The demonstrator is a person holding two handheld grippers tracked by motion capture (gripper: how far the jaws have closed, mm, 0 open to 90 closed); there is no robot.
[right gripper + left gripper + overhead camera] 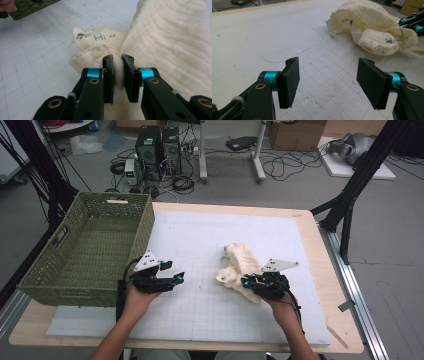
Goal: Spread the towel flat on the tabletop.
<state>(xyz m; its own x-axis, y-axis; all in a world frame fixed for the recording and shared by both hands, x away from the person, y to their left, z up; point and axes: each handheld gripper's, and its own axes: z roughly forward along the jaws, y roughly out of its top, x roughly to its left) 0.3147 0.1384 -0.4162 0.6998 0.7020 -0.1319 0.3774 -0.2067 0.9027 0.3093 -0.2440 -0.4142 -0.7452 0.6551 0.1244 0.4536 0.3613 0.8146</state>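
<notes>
- Between your right gripper's [117, 62] jaws sits a pinched fold of the cloth [240, 262]; you are grasping it at its near edge.
- Ahead of your left gripper [328, 75], released and holding nothing, the cloth lies crumpled on the surface [200, 245], near but apart.
- Beside that gripper stands the basket [145, 227].
- Your pinch looks thin: lift fast and the fold may slip free.
- A one-point lift could let the cloth drag and snag the basket rim.

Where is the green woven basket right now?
In the high view, the green woven plastic basket sits at the table's left edge, overhanging the white gridded mat, just beyond the left tool and well left of the crumpled cream cloth.
</notes>
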